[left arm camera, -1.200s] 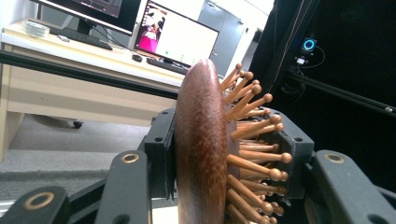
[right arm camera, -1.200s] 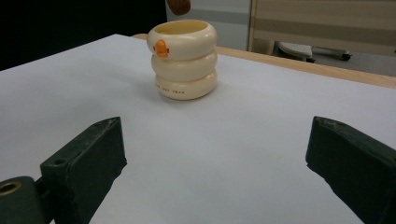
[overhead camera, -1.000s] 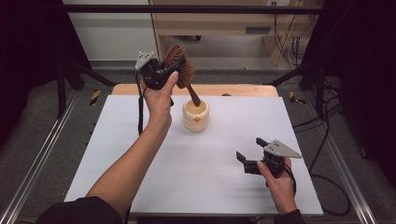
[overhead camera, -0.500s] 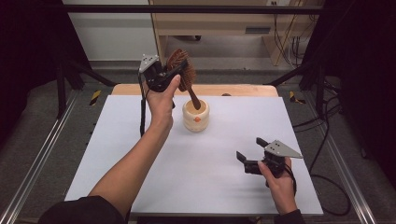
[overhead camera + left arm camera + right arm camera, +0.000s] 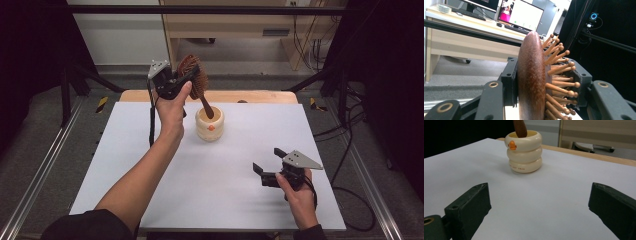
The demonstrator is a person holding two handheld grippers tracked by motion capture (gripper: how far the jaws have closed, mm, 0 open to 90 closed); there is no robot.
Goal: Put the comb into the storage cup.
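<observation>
Left tool [image 5: 176,82] clenched on hairbrush [image 5: 192,80] head; handle tip in cup [image 5: 210,122]. Wood stiff, light; pins snag. Right tool [image 5: 272,167] released, 4 o'clock of cup.

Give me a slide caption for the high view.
Left gripper holds a wooden hairbrush, handle in a cream cup; right gripper rests open.

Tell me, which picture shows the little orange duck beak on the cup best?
The right gripper view: the cream cup stands close and level, with the orange beak facing the camera. The high view shows the beak as a small orange dot on the cup's near side. The left gripper view looks along the wooden hairbrush instead.
</observation>
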